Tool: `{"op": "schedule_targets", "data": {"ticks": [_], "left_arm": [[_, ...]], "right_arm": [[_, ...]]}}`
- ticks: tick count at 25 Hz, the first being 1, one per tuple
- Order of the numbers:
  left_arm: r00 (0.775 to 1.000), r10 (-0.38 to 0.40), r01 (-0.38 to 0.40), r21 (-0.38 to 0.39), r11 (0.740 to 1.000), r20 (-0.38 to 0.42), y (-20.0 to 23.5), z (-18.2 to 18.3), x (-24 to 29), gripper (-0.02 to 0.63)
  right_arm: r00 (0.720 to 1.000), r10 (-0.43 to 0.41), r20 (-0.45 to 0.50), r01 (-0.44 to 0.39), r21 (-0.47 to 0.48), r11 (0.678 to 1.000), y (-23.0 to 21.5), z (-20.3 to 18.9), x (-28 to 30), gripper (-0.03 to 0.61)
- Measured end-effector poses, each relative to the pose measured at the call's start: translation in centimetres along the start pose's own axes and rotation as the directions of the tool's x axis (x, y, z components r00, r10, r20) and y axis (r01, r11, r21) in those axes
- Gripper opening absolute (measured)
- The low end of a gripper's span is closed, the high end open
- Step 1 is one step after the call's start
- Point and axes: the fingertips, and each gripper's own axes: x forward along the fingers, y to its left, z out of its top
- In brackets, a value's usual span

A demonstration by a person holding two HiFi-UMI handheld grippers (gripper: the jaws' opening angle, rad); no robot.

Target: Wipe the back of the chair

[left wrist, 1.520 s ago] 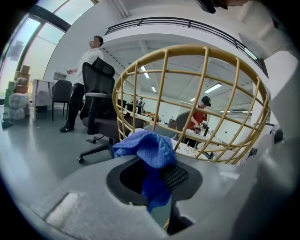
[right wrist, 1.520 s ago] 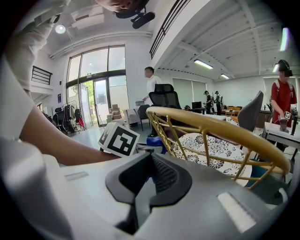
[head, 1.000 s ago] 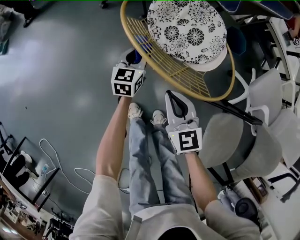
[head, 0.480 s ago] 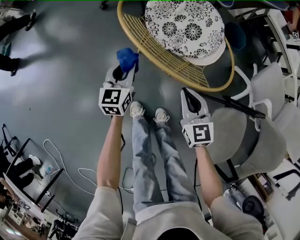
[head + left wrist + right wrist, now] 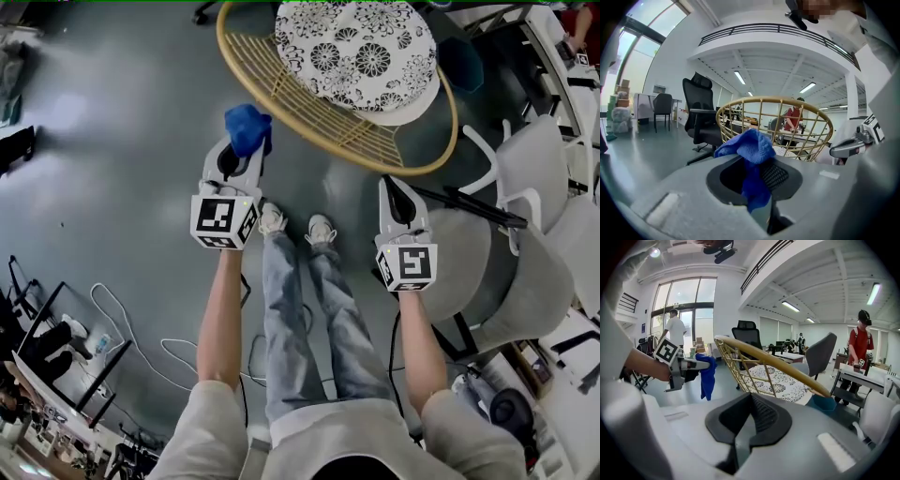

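though at the chair back [image 5: 281, 86], upper centre, a second ago, now drawn clear with blue cloth [image 5: 247, 125] pinched in left gripper [image 5: 244, 150], right gripper [image 5: 390, 185] shut, empty — likely between passes.

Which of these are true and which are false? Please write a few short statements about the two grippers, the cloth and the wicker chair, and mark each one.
1. The left gripper is shut on the blue cloth. True.
2. The right gripper holds a second cloth. False: its jaws are together with nothing between them.
3. The blue cloth is pressed against the back of the wicker chair. False: the right gripper view shows the cloth hanging beside the chair with a gap between them.
4. A black-and-white patterned cushion lies in the wicker chair. True.
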Motion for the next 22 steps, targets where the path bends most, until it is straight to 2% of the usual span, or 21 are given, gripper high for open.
{"op": "schedule_targets", "data": {"ticks": [10,22], "left_arm": [[0.999,-0.037,0.037,0.024,0.999,-0.002,-2.1,1.1,2.2,0.078],[0.998,-0.056,0.057,0.019,0.998,-0.025,-3.1,0.2,5.3,0.078]], "right_arm": [[0.998,-0.064,0.0,0.063,0.051,0.997,-2.3,-0.5,-0.8,0.0],[0.997,-0.076,-0.011,0.077,0.08,0.994,-2.7,-1.5,-1.5,0.0]]}}
